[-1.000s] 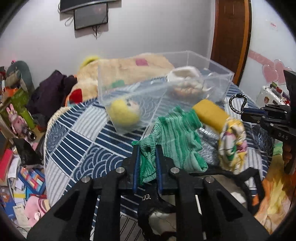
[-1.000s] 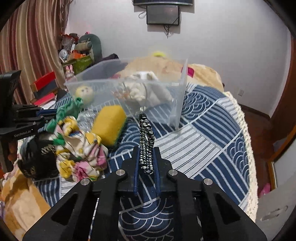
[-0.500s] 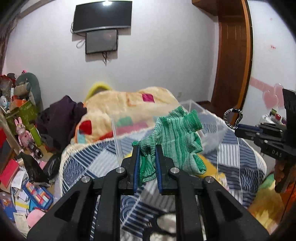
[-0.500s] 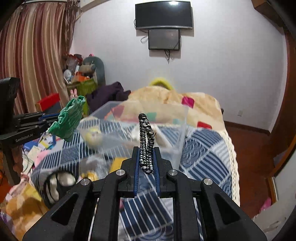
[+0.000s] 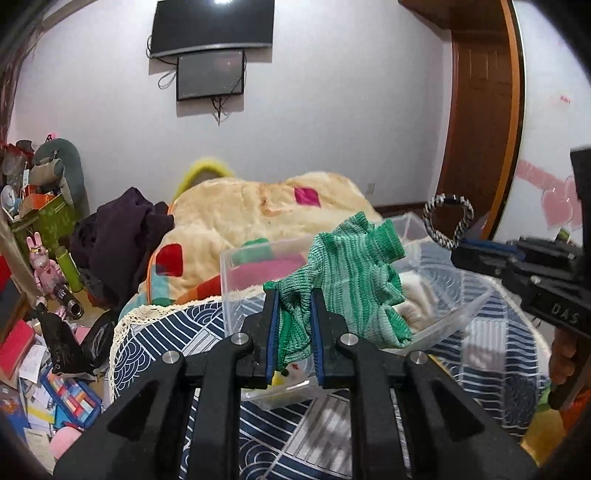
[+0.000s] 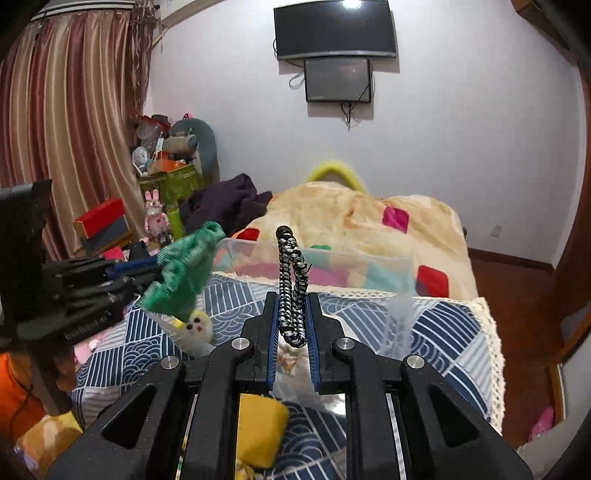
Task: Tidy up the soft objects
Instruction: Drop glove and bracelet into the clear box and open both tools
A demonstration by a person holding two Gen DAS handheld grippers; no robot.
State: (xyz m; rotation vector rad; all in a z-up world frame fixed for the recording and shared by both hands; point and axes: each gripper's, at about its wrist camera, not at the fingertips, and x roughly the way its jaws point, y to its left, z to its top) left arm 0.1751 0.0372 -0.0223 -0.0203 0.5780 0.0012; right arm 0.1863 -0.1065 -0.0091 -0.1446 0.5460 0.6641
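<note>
Nearest the left wrist camera, the left gripper [image 5: 293, 325] had its blue-lined jaws pinched on a green striped knitted cloth [image 5: 351, 280], which was bunched between them and fanned out ahead, held in the air over the near rim of the clear plastic storage box [image 5: 236, 291]. In the right wrist view the right gripper [image 6: 292, 325] was clamped on a black-and-white braided cord loop [image 6: 291, 280], which stood upright out of the jaws. Just below that gripper lay a yellow sponge block [image 6: 258, 432] on the blue-and-white patterned bedspread [image 6: 436, 332].

To the left in the right wrist view, the left gripper's side bore pale lettering, too blurred to read with certainty. In the left wrist view, the right gripper's body [image 5: 546, 291] showed the letters "DAS" along its side, and the cord loop [image 5: 448, 221] rose from its tips over the far right of the box.

Inside the box sat a pale yellow plush toy with a small face [image 6: 197, 325] near the left wall, and a whitish fluffy item [image 5: 417, 295] lay further right; what it was could not be told.

Beyond the box lay a cream fleece blanket with coloured squares [image 5: 258, 218]. On the far wall hung a dark curved television [image 6: 334, 31] above a smaller dark screen [image 6: 338, 79], both showing no readable text.
</note>
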